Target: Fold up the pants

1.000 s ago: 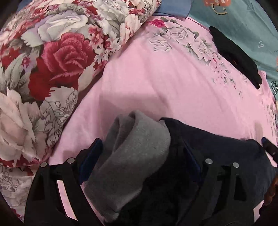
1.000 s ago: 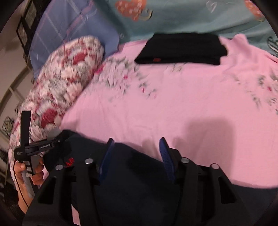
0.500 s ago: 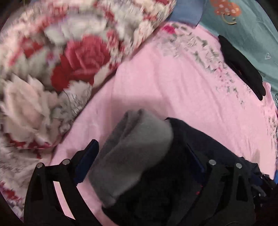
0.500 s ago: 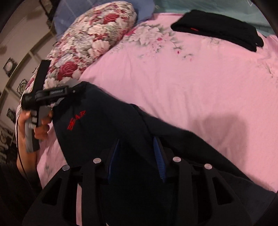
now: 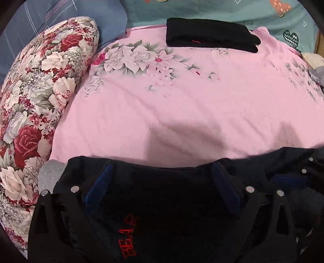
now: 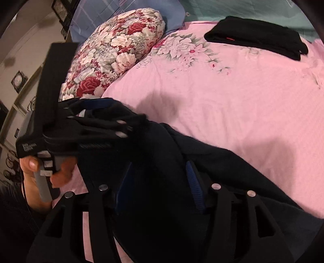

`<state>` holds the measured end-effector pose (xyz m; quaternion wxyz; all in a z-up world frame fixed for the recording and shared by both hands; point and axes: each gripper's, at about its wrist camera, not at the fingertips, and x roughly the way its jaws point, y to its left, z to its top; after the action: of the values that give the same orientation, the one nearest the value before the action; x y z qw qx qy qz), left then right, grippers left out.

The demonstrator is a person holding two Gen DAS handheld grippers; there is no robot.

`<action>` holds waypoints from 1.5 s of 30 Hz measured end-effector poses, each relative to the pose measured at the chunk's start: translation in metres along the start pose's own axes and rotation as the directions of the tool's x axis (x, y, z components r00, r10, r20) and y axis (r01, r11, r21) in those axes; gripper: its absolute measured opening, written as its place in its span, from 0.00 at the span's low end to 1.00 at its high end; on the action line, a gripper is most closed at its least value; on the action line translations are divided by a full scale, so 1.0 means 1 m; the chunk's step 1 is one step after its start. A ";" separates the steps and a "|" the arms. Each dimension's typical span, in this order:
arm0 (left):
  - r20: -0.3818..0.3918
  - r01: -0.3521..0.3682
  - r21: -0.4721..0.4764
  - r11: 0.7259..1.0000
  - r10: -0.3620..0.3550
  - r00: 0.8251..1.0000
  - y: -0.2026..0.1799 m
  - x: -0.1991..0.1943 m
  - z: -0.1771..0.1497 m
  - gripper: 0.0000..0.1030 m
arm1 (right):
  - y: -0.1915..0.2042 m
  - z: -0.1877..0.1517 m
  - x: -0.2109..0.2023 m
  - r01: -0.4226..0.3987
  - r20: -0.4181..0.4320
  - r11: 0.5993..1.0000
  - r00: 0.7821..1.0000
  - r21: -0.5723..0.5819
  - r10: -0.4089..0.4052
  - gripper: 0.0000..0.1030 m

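Dark navy pants (image 5: 166, 212) with red lettering lie on the pink sheet (image 5: 182, 105) under both grippers. My left gripper (image 5: 162, 172) hovers over them; its jaws are opening wide, with flat fabric below and nothing pinched. The pants' grey waistband (image 5: 49, 174) peeks out past its left finger. In the right wrist view a hand (image 6: 32, 165) holds that left gripper (image 6: 125, 115) over the pants' left end (image 6: 154, 145). My right gripper (image 6: 160, 182) has a hump of pants between its fingers, and its jaws are opening, the pads drawing off the cloth.
A floral bolster pillow (image 5: 40, 101) runs along the left side of the bed. A folded black garment (image 5: 210, 37) lies at the far edge of the sheet, with teal bedding (image 5: 202, 8) and a blue pillow (image 5: 50, 24) behind.
The left gripper swung right across the pants; the grey waistband that sat between its jaws now lies off to its left. It came closer to the right gripper, whose jaws narrowed, then widened.
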<state>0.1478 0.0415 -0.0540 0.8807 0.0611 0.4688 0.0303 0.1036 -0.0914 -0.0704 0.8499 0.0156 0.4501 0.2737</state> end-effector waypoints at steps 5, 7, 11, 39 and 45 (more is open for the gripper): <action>-0.003 0.133 -0.094 0.987 -0.134 0.991 0.009 -0.007 0.011 0.96 | 0.008 -0.001 0.002 -0.013 -0.010 0.998 1.000 -0.053 0.012 0.59; -0.022 0.188 -0.077 0.979 -0.191 0.981 -0.003 -0.005 0.013 0.96 | 0.009 -0.001 0.002 -0.023 -0.010 0.998 1.000 -0.057 0.023 0.59; -0.037 0.160 0.002 0.987 -0.160 0.986 -0.019 0.004 0.004 0.97 | 0.011 -0.003 0.002 -0.024 -0.017 0.996 1.000 -0.082 0.023 0.59; -0.064 0.298 0.001 0.955 -0.297 0.953 0.014 -0.005 -0.017 0.98 | 0.019 0.012 0.021 0.212 -0.063 0.928 0.968 -0.307 -0.242 0.49; -0.002 0.268 -0.079 0.960 -0.269 0.963 0.053 -0.008 -0.025 0.98 | 0.020 0.025 0.041 0.204 -0.027 0.928 0.974 -0.311 -0.223 0.49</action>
<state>0.1229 0.0952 -0.0535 0.8755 -0.0375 0.4766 -0.0707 0.1324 -0.0487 -0.0811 0.8523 -0.1740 0.4274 0.2464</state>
